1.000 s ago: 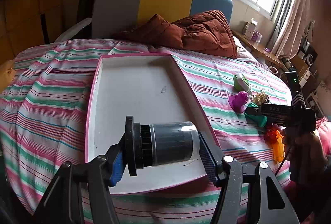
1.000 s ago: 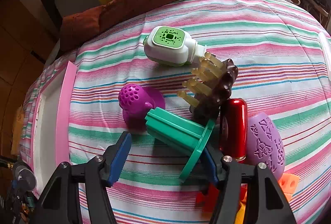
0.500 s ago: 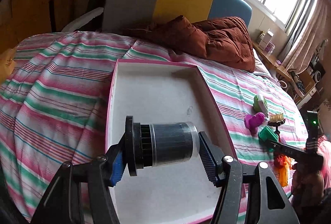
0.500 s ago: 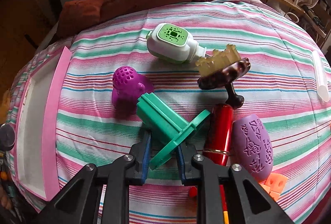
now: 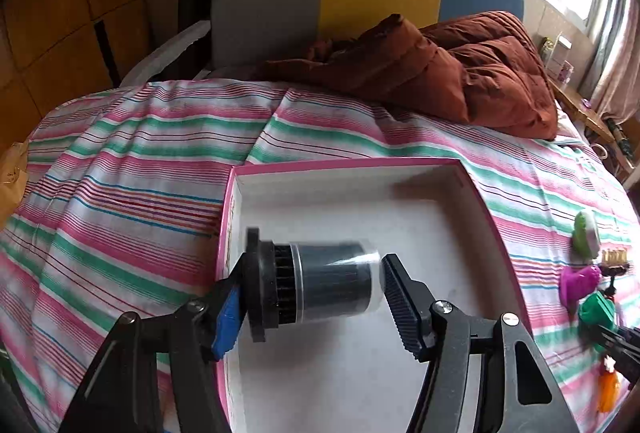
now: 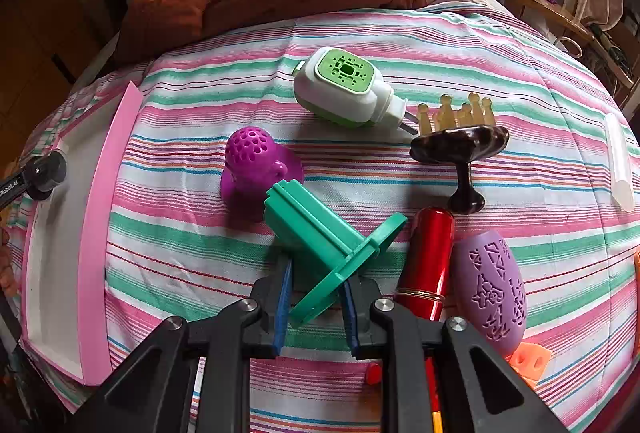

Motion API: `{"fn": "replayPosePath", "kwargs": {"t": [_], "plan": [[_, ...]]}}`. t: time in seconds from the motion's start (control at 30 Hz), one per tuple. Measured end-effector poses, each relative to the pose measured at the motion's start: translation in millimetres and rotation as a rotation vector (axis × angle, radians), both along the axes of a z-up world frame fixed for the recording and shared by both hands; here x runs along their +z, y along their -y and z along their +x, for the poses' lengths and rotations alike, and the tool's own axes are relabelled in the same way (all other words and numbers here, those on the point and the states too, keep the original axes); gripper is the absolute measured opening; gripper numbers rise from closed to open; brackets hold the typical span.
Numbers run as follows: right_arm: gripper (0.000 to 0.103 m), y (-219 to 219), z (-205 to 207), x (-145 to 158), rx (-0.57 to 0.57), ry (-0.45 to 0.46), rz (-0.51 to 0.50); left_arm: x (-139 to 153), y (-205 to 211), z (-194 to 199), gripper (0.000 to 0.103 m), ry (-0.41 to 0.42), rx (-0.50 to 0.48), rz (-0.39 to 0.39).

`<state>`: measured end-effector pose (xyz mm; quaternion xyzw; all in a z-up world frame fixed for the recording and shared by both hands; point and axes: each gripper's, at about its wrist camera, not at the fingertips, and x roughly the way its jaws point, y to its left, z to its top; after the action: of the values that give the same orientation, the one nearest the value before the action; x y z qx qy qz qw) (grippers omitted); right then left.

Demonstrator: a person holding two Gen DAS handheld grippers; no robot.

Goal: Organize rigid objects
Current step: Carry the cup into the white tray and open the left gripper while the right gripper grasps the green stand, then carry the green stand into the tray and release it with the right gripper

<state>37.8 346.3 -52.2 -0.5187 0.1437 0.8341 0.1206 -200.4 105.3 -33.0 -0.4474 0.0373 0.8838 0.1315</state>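
In the left wrist view, my left gripper (image 5: 312, 297) hangs over the pink-rimmed white tray (image 5: 460, 217). Its jaws have parted: a black cylinder with a clear sleeve (image 5: 316, 283) lies between them, blurred, with a gap to the right finger (image 5: 404, 309). In the right wrist view, my right gripper (image 6: 316, 309) is shut on the flange of a green plastic piece (image 6: 320, 245), on the striped bedspread. The tray's pink rim (image 6: 104, 217) shows at the left.
Around the green piece lie a purple perforated toy (image 6: 252, 161), a white-and-green plug-in device (image 6: 340, 85), a dark scalp brush (image 6: 460, 145), a red cylinder (image 6: 428, 261), a purple egg-shaped brush (image 6: 492, 285) and orange blocks (image 6: 532, 357). A brown quilt (image 5: 440, 69) lies by the headboard.
My left gripper moved over the tray and opened, letting the black cylinder go. My right gripper closed on the green piece and lifted it a little.
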Motion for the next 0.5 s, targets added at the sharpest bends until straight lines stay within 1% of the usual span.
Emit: {"fn": "replayPosePath", "kwargs": {"t": [0.03,0.1,0.17,0.23,0.33,0.5], "plan": [[0.021,0,-1,0,0.001,0.001,0.002,0,1,0,0.069,-0.001,0.002,-0.002],[0.021,0,-1,0,0.003,0.002,0.006,2,3,4,0.079,-0.007,0.008,0.002],[0.021,1,-5,-3,0.002,0.002,0.007,9,5,16,0.083,-0.039,0.001,0.007],[0.021,1,-5,-3,0.002,0.001,0.009,15,8,30,0.084,-0.057,0.001,0.002],[0.021,2,-6,-4,0.002,0.0,0.014,21,14,55,0.084,-0.058,0.0,0.038],[0.021,6,-4,-3,0.012,0.003,0.02,23,18,106,0.084,-0.054,-0.004,0.071]]}}
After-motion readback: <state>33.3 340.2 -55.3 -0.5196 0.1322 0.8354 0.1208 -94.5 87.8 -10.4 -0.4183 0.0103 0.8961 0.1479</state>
